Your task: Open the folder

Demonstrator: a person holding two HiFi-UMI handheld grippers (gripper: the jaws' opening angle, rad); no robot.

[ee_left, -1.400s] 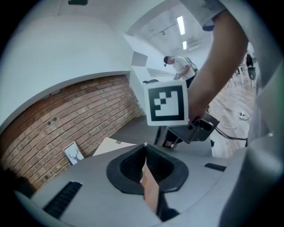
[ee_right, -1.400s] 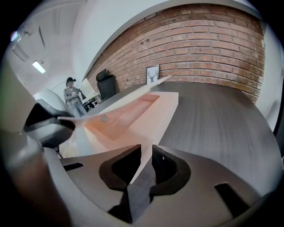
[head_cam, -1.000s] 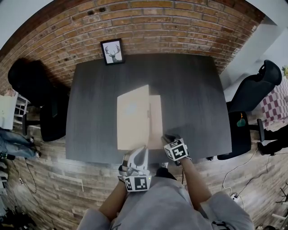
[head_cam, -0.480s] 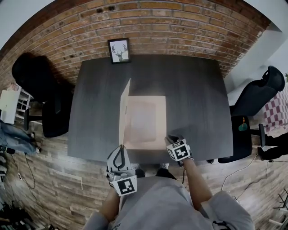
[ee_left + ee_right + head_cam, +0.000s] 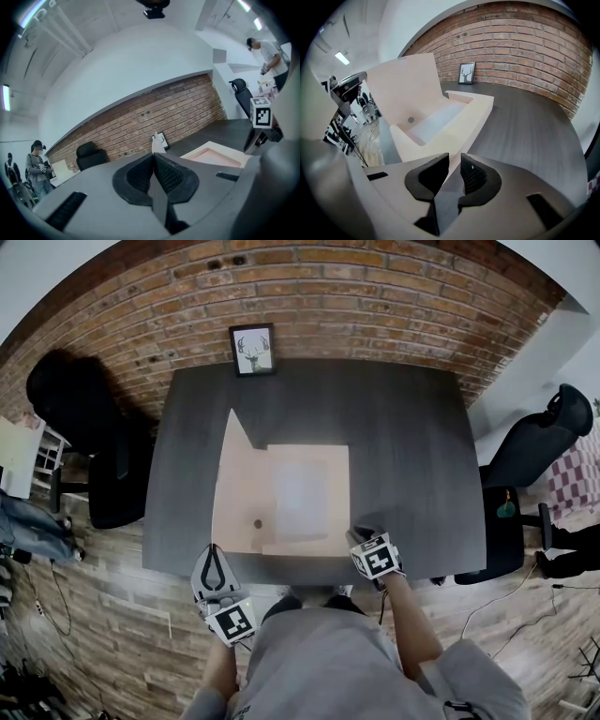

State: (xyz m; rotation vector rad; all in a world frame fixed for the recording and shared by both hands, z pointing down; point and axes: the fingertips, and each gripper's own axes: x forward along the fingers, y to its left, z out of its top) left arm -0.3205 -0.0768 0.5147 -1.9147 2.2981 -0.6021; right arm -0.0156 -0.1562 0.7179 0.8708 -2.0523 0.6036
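Observation:
A beige box folder lies open on the dark table (image 5: 403,446). Its base (image 5: 305,488) rests flat, and its lid (image 5: 239,493) leans out to the left with a dark stud on its inner face. My left gripper (image 5: 214,552) is at the lid's near left corner, shut on the thin edge of the lid (image 5: 157,143), which pokes out past the left gripper's (image 5: 153,154) jaws. My right gripper (image 5: 356,532) sits at the base's near right corner. In the right gripper view the base's wall (image 5: 459,126) runs down between the right gripper's (image 5: 454,157) jaws, which are closed on it.
A framed deer picture (image 5: 253,350) stands at the table's far edge against the brick wall. A black chair (image 5: 84,446) is left of the table and another (image 5: 530,446) to its right. People stand far off in the left gripper view.
The lid has swung from closed through upright to leaning out leftward. My left gripper has moved left with it. The right gripper has stayed at the near right corner.

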